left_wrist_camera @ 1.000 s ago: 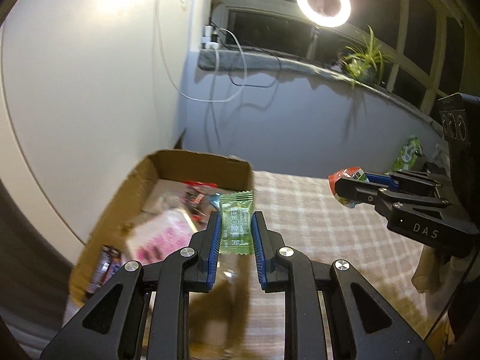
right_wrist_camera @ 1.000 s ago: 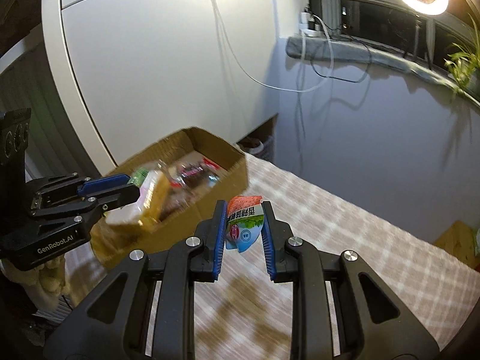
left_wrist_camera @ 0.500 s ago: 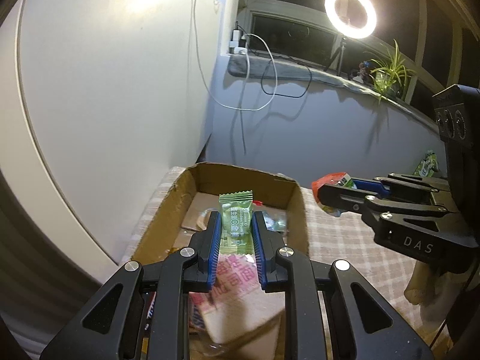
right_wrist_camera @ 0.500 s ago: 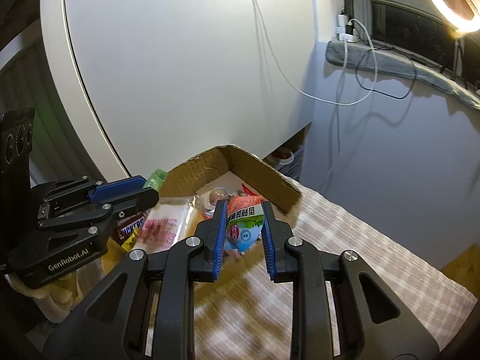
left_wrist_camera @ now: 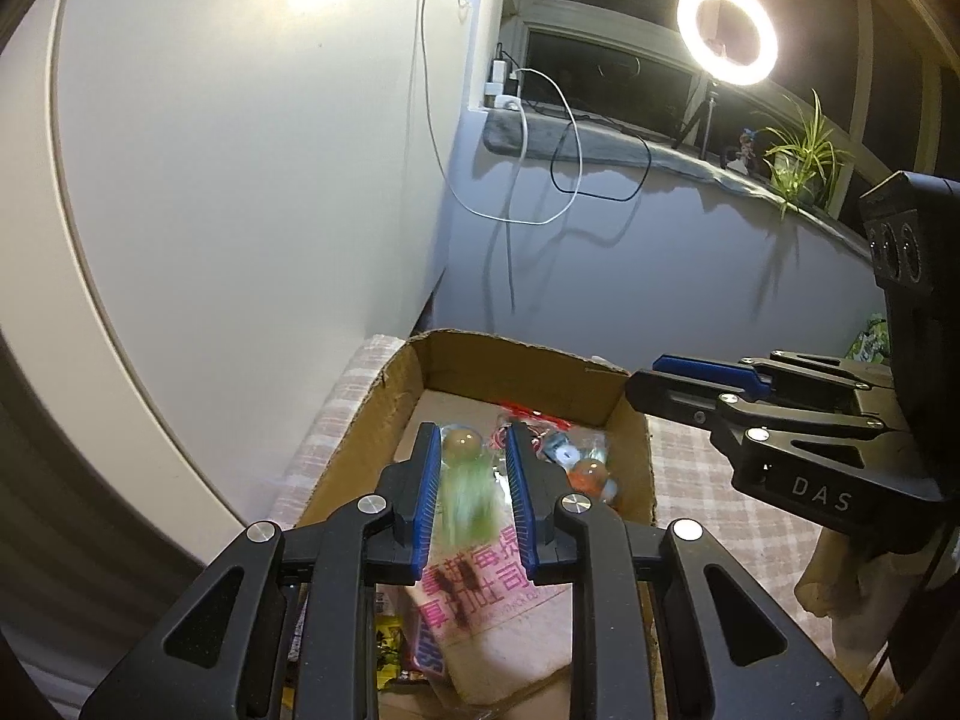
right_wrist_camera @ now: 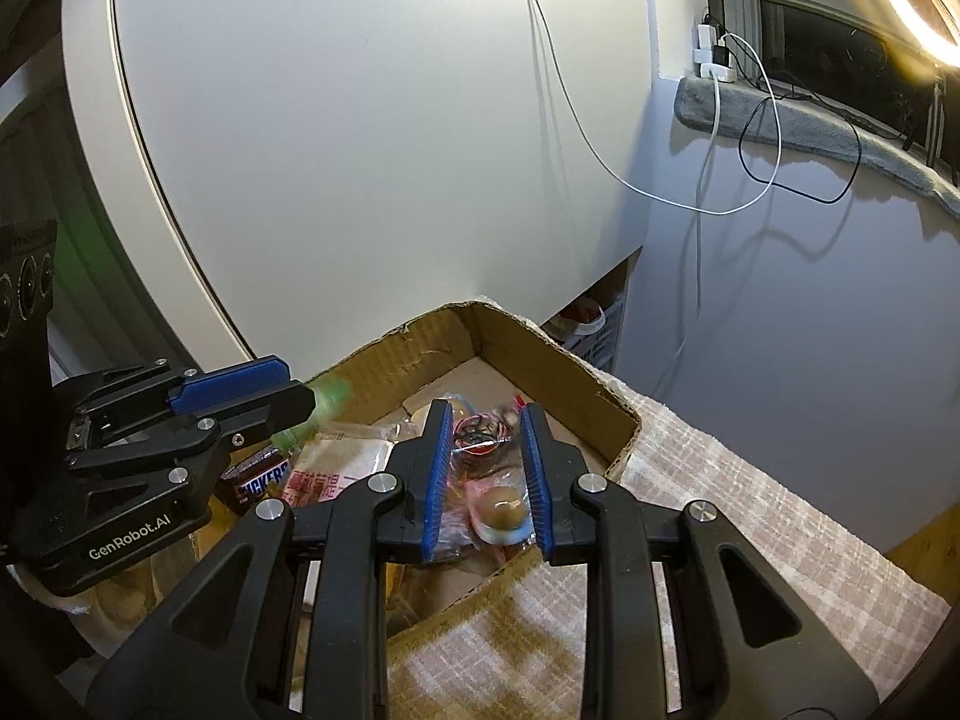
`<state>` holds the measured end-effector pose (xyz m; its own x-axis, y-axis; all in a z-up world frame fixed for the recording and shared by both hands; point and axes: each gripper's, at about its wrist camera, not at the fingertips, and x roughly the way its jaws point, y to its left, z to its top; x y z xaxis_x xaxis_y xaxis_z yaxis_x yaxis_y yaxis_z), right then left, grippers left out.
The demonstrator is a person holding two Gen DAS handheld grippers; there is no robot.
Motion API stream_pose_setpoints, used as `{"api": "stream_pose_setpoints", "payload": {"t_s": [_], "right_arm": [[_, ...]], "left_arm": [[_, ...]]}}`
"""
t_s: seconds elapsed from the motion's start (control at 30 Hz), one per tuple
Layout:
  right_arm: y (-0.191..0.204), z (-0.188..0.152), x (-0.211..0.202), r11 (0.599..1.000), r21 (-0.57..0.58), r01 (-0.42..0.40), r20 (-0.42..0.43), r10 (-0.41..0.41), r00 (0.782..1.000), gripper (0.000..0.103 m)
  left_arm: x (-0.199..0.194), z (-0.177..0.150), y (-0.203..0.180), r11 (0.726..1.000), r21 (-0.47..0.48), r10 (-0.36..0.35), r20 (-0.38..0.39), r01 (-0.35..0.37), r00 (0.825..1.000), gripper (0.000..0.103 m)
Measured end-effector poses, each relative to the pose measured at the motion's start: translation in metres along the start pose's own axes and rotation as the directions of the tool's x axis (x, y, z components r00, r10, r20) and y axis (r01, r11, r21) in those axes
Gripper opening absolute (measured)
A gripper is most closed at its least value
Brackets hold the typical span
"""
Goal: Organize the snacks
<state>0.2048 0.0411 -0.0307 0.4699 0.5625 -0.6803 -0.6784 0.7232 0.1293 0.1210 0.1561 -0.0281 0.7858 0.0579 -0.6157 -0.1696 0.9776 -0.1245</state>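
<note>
A brown cardboard box stands on the checked tablecloth and holds several snacks. My left gripper is open above the box; the green snack packet is a falling blur between its fingers, also seen in the right wrist view. My right gripper is open above the box and holds nothing. Below it lie a red-and-white packet and a jelly cup. A pink-lettered bread pack and a Snickers bar lie in the box.
A white cabinet door stands close behind the box. A grey wall with hanging cables is to the right. The windowsill carries a ring light and a potted plant. Checked tablecloth extends right of the box.
Both grippers have opened over the box. The green packet slipped from the left gripper and is dropping. The red-and-white packet left the right gripper and lies in the box.
</note>
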Motion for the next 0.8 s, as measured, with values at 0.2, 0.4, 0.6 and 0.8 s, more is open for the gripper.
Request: {"api": "stream_pose_setpoints", "payload": {"t_s": [0.2, 0.4, 0.6, 0.8], "right_arm": [[0.001, -0.001, -0.008, 1.0, -0.002, 0.019, 0.019, -0.019, 1.0, 0.052], [0.0, -0.005, -0.021, 0.999, 0.008, 0.037, 0.041, -0.037, 0.998, 0.068], [0.003, -0.015, -0.042, 0.998, 0.014, 0.054, 0.065, -0.055, 0.996, 0.089], [0.012, -0.034, -0.068, 0.997, 0.006, 0.075, 0.091, -0.075, 0.993, 0.094]], "left_arm": [[-0.005, 0.0, 0.001, 1.0, 0.001, 0.009, 0.013, -0.009, 1.0, 0.038], [-0.016, -0.001, 0.001, 1.0, -0.002, 0.014, 0.031, -0.014, 0.999, 0.047], [-0.03, -0.007, -0.001, 1.0, -0.015, 0.025, 0.047, -0.024, 0.999, 0.067], [-0.05, -0.018, -0.008, 0.999, -0.02, 0.04, 0.066, -0.039, 0.997, 0.074]]}}
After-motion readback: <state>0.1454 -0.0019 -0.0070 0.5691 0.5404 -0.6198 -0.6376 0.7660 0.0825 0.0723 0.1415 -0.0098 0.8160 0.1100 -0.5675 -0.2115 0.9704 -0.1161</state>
